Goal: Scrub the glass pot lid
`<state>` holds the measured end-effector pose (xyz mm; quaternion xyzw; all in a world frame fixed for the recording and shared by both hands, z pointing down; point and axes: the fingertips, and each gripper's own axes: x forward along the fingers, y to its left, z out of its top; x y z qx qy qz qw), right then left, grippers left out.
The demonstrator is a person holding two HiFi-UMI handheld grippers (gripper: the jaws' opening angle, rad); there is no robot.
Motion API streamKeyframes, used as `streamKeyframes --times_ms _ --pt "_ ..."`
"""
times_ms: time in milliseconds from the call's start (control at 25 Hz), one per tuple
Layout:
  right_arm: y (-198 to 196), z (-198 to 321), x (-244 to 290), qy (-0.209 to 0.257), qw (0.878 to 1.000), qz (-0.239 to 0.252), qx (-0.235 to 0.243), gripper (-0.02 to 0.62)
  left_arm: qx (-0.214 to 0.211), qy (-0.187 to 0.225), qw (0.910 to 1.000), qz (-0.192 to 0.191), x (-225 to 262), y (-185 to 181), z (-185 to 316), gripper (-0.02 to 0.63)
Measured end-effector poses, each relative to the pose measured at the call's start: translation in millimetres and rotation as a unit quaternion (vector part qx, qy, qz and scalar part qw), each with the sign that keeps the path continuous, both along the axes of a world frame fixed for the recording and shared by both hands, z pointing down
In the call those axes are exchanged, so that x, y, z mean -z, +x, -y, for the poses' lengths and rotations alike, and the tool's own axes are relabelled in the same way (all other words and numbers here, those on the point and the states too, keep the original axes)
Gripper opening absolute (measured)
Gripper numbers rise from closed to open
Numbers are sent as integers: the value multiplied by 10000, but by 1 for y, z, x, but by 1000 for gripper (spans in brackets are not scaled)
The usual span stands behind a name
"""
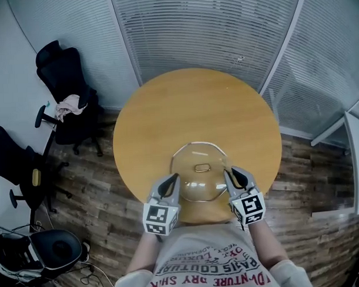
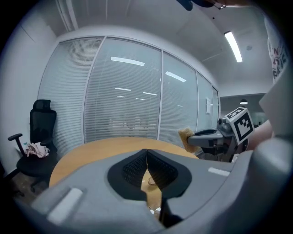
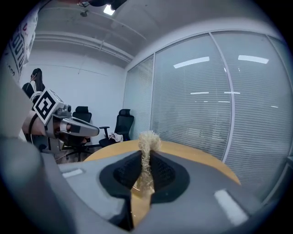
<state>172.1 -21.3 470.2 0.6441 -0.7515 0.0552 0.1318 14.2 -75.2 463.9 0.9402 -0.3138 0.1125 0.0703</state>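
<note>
The glass pot lid lies on the round wooden table near its front edge, with a metal loop handle in its middle. My left gripper is at the lid's left rim. Its pads meet with nothing visible between them, and the handle shows past them. My right gripper is at the lid's right rim, shut on a tan fibrous scrubber that sticks up out of the jaws. That scrubber also shows in the left gripper view, held off the table.
Black office chairs stand left of the table: one with a pink cloth, another behind it, and a third close by me. Glass walls with blinds run behind the table. Wood flooring surrounds it.
</note>
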Motion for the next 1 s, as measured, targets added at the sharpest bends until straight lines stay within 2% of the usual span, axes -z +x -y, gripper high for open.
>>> streamKeyframes --times_ms 320,680,1000 --pt "11 -8 2 32 9998 198 -67 51 107 -1 9999 -25 3 6 -6 9" --pt "15 -22 2 -102 9992 369 -143 51 -37 63 10000 -6 11 21 -24 8" --pt "16 -16 1 -138 9974 669 -235 51 -3 -69 10000 -69 2 30 -31 8"
